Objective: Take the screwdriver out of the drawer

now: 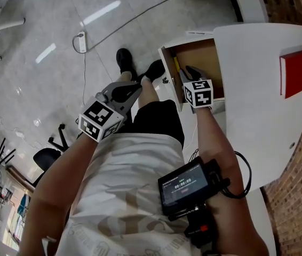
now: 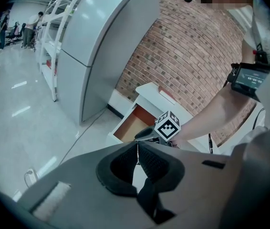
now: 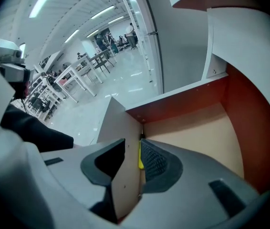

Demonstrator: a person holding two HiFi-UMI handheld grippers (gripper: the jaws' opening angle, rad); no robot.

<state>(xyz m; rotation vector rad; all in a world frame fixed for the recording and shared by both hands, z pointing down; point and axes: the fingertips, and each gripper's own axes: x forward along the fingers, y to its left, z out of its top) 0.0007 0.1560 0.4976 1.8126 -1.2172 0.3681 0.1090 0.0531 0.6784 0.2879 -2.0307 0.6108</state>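
On the left, the floor (image 1: 44,47) carries a white power strip (image 1: 80,41) with its cable running off across the tiles. Next we see the left gripper (image 1: 132,89), held out over the person's legs and well apart from the furniture. In its own view the left gripper (image 2: 137,151) has its two jaws brought together at the tips, with nothing between them.

Moving right, the drawer (image 1: 204,55) stands pulled out from the white counter (image 1: 263,100). The screwdriver (image 1: 176,65), with its yellow handle, lies inside the drawer along the white front panel (image 1: 167,71).

The right gripper (image 1: 191,72) reaches down into the drawer at that same edge. In the right gripper view its jaws stand apart and straddle the white front panel (image 3: 120,175): one jaw is outside the drawer (image 3: 197,132), the other inside. A yellow sliver of the screwdriver (image 3: 140,157) shows between that panel and the inner jaw. We think the inner pad is just beside the handle, but the narrow gap does not let us say whether it touches.

Farthest right, a red box (image 1: 296,73) lies on the counter top, near the brick wall (image 1: 300,185).
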